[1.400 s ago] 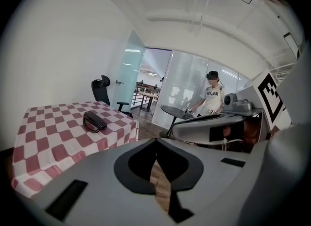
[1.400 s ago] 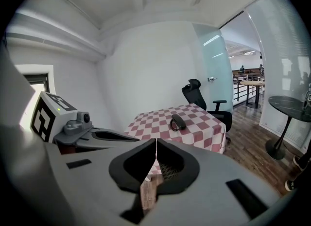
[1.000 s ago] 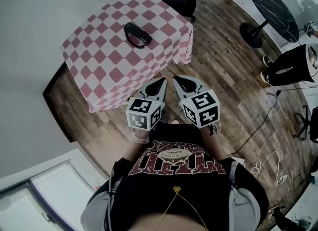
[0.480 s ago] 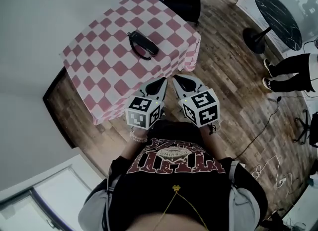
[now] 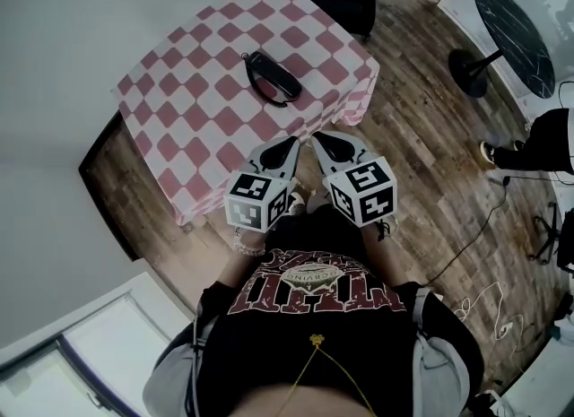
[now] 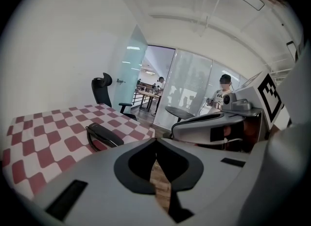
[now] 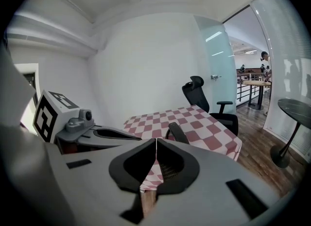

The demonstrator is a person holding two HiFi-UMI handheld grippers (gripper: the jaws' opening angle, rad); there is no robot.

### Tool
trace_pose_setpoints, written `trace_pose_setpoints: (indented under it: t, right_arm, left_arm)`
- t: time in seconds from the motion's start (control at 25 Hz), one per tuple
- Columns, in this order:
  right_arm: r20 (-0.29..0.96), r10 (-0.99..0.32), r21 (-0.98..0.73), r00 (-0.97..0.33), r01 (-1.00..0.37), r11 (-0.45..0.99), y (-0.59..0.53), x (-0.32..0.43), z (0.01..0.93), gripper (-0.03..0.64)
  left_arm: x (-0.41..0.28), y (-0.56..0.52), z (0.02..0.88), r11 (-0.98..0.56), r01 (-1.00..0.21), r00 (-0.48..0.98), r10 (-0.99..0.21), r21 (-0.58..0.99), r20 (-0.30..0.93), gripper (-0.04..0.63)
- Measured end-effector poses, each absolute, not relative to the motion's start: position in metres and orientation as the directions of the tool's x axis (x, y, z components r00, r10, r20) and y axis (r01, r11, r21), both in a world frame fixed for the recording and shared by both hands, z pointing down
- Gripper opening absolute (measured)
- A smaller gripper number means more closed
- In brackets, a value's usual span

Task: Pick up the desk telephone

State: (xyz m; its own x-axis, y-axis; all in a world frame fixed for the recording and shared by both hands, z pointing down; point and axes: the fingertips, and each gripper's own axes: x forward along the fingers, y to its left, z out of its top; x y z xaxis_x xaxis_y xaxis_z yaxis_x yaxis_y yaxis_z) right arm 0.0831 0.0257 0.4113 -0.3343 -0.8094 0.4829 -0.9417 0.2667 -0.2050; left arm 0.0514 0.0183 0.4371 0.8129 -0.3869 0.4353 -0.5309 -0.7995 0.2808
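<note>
Counter [image 5: 193, 124]: top fully covered w/ pink-&-white checked cloth, which hangs down over the visible edges. 1 item on it: black desk phone [image 5: 273, 78], lying flat, set diagonally across the checks. It sits nearer the counter's right-hand corner than its middle and is clear of every edge. Its coiled cord [image 5: 254, 83] loops on the cloth just beside it, on the side twd the counter's centre. Counter stands on wood-plank floor [image 5: 404, 151].

The right tongs [image 7: 156, 140] hide the near end of the desk telephone [image 7: 178, 132] in the right gripper view
</note>
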Motion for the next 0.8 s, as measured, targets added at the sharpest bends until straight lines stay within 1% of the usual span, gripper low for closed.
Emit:
trace_pose_setpoints:
  t: [0.36, 0.8]
  right_arm:
    - [0.491, -0.789, -0.211, -0.369, -0.929, 0.303, -0.007, 0.084, 0.415, 0.021]
    - [0.495, -0.760, -0.212, -0.422, -0.906, 0.366, -0.078, 0.116, 0.411, 0.021]
  left_arm:
    - [0.049, -0.010, 0.444, -0.765, -0.573, 0.789, -0.418, 0.294, 0.450, 0.008]
    - [0.083, -0.084, 0.437, -0.727, -0.624, 0.759, -0.474, 0.288, 0.447, 0.008]
